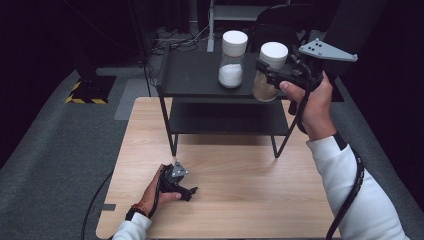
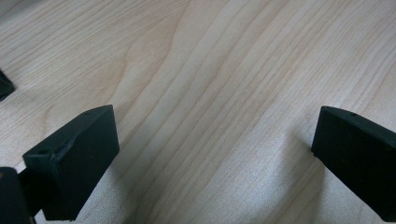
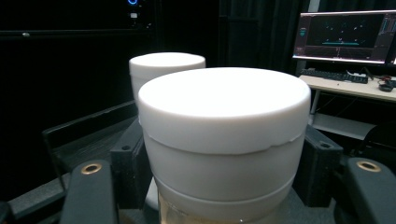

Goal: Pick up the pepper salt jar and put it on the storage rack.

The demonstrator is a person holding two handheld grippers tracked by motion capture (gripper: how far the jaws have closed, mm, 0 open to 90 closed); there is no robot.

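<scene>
- Your right gripper (image 1: 267, 70) has its jaws clamped just under the white lid of the jar of brown powder (image 1: 265, 86); in the right gripper view the black pads press on both sides of that jar (image 3: 224, 140), so the grip looks firm.
- The jar sits at the right end of the black shelf's top tier (image 1: 200, 75), at its front edge; whether its base rests on the shelf or is just clear of it you cannot tell from here.
- The jar of white powder (image 1: 232, 60) stands just beside it, to the left. That is the thing to watch: carry your jar away from it, not across it.
- Keep the jar upright and the squeeze steady; the hold is high on the jar, so a tilt would let the weight below swing.
- Clear the shelf edge fully before you travel, then move slowly.
- Your left gripper (image 1: 186, 191) rests on the wooden table (image 1: 240, 200) with its jaws wide apart and nothing between them; the left gripper view shows bare wood grain (image 2: 215, 121) in the gap. Leave it parked unless you need it to steady the jar on landing.
</scene>
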